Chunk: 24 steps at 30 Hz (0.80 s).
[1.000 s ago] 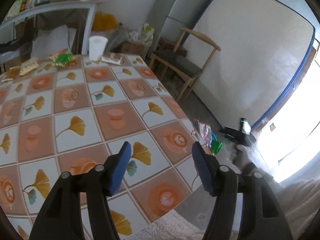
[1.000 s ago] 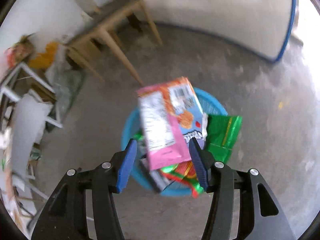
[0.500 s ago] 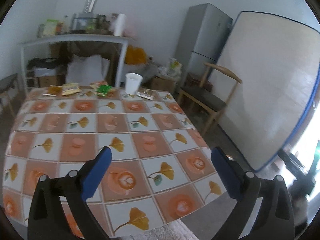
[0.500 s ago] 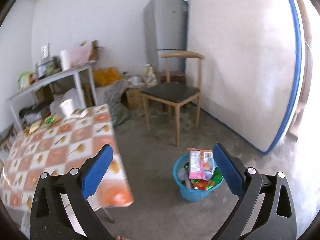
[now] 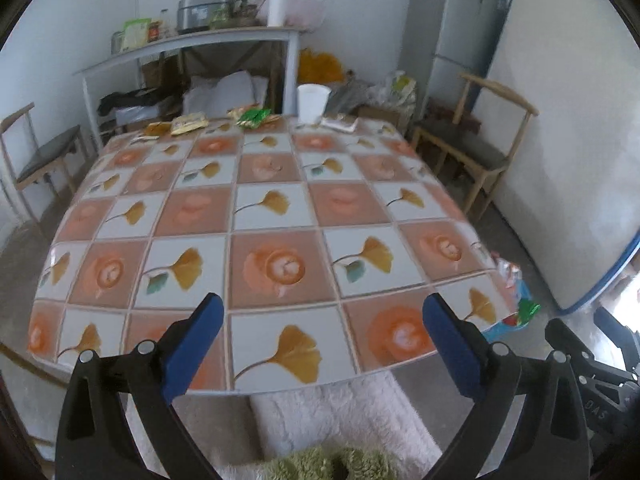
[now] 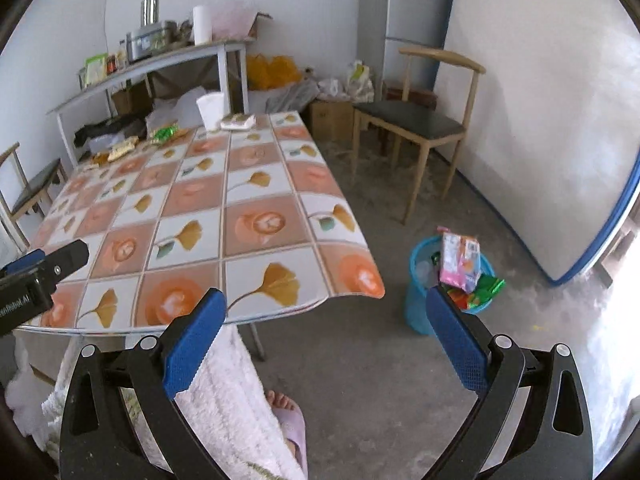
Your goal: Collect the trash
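A blue trash bin stands on the floor right of the table, stuffed with wrappers; a pink and orange snack bag sticks up out of it. The bin's top also peeks past the table corner in the left wrist view. More wrappers lie along the table's far edge: a green one, yellow ones and a white one, next to a white paper cup. My left gripper is open and empty over the near table edge. My right gripper is open and empty, off the table's near right corner.
The table has a tiled leaf-pattern cloth. A wooden chair stands behind the bin, another chair at the far left. A cluttered shelf, a fridge and a leaning mattress line the walls. My foot is below.
The right gripper let go of the pink snack bag, which now stands in the bin, opened wide and drew back. The left gripper also opened wider and pulled back to the near table edge.
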### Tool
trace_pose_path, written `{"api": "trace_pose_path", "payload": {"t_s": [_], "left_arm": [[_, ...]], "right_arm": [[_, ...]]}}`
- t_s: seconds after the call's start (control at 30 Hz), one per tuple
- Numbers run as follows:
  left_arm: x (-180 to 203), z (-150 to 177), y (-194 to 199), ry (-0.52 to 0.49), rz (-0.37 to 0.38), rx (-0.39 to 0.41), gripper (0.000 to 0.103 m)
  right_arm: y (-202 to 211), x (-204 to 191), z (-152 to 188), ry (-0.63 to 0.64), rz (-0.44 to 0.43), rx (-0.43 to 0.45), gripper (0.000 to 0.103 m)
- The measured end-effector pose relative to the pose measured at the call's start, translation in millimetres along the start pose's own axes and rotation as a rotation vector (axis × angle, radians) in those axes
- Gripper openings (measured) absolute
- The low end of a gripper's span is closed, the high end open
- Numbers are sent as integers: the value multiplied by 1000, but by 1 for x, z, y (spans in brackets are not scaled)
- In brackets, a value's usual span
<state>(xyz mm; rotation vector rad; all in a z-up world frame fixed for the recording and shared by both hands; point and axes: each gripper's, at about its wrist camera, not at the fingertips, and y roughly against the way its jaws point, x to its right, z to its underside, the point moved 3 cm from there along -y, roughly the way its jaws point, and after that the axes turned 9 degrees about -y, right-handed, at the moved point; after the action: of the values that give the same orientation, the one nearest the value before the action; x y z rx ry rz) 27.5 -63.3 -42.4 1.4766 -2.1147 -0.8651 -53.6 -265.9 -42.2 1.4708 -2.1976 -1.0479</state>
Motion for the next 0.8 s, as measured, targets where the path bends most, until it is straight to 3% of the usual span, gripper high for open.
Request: {"api": "trace_pose_path", "payload": {"t_s": [0.17,0.8], "left_arm": [[2,-3,4,-34,-45,9,98],[16,2,-9,-84,-28,-83,98]], "right_arm": [[-9,0,7,-29,14,-62,96],[-13,17,10,-31,89,-89,96]]}}
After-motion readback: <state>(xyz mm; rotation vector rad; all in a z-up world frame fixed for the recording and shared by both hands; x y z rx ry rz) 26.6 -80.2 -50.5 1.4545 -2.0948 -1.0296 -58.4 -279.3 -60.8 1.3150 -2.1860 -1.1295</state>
